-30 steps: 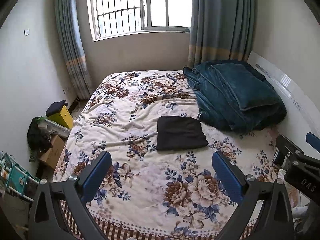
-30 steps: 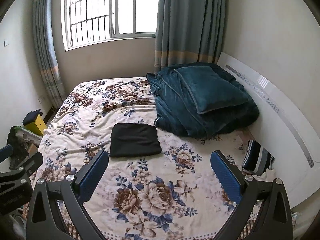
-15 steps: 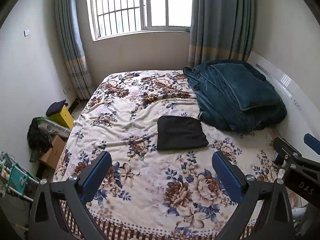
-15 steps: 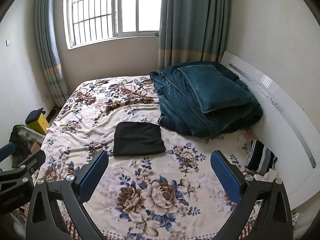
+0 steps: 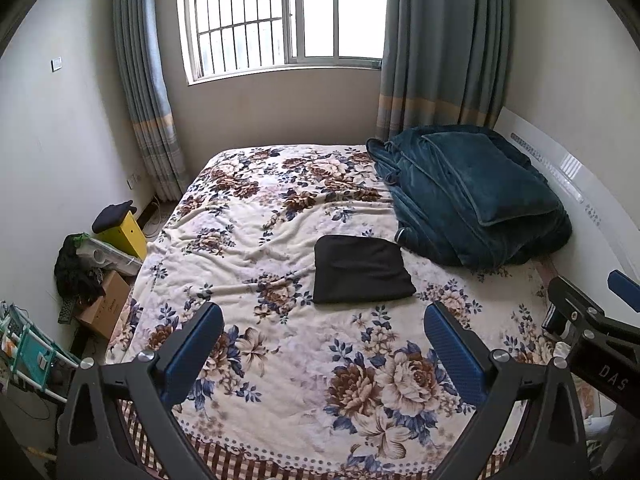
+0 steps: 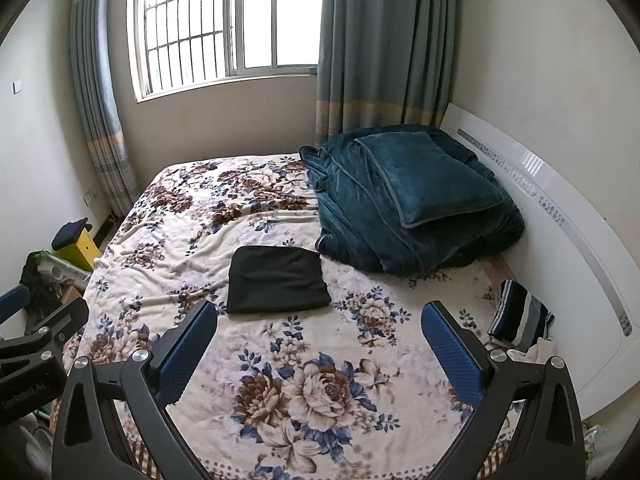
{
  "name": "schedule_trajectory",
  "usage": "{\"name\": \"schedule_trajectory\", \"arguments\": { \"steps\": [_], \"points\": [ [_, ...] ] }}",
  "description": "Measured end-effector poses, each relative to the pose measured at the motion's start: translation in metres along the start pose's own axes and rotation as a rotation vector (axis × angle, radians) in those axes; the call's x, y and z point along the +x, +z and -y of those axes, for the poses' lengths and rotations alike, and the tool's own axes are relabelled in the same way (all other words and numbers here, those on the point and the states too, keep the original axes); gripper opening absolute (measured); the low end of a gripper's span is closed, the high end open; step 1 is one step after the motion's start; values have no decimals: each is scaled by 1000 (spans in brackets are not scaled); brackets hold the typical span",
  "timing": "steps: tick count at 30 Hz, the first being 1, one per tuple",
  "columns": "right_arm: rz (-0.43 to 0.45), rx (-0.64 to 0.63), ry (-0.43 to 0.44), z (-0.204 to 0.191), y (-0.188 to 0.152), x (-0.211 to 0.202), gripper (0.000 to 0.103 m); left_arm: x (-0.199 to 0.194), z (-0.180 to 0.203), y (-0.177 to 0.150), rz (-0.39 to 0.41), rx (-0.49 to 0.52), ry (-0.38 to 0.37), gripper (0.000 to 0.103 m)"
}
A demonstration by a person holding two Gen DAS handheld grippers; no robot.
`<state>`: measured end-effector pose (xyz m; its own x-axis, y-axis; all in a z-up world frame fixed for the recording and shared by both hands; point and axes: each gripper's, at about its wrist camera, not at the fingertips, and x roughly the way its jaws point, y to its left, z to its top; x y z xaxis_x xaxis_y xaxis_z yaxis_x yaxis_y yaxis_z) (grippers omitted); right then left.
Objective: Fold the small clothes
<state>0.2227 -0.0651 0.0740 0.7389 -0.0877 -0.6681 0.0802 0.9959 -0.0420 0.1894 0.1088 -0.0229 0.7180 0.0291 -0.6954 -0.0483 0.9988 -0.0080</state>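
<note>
Black folded garment [image 5: 362,270] lies flat on the floral bed [image 5: 280,360]; left tool [image 5: 322,346] and right tool [image 6: 320,344] hover spread, seemingly holding nothing.

Black garment [image 5: 362,270], folded into a flat rough rectangle, lies on the floral bedspread [image 5: 256,248] approx mid-bed, slightly right of centre. Far edge w/ rounded corners, near edge straight, a soft crease across the far part. Its far-right corner sits just beside the teal blanket pile [image 5: 472,200], touching or not can't tell. At the right edge of the bed, near the headboard: a striped folded item [image 6: 520,316], black/white/grey, lying on pale cloth.
</note>
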Motion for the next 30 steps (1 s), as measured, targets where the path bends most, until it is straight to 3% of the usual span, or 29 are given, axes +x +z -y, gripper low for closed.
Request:
{"name": "schedule_trajectory", "arguments": {
  "steps": [30],
  "points": [
    [-1, 9, 1, -7, -2, -7, 103, -11, 9, 5, 43, -16, 32, 103]
  ]
}}
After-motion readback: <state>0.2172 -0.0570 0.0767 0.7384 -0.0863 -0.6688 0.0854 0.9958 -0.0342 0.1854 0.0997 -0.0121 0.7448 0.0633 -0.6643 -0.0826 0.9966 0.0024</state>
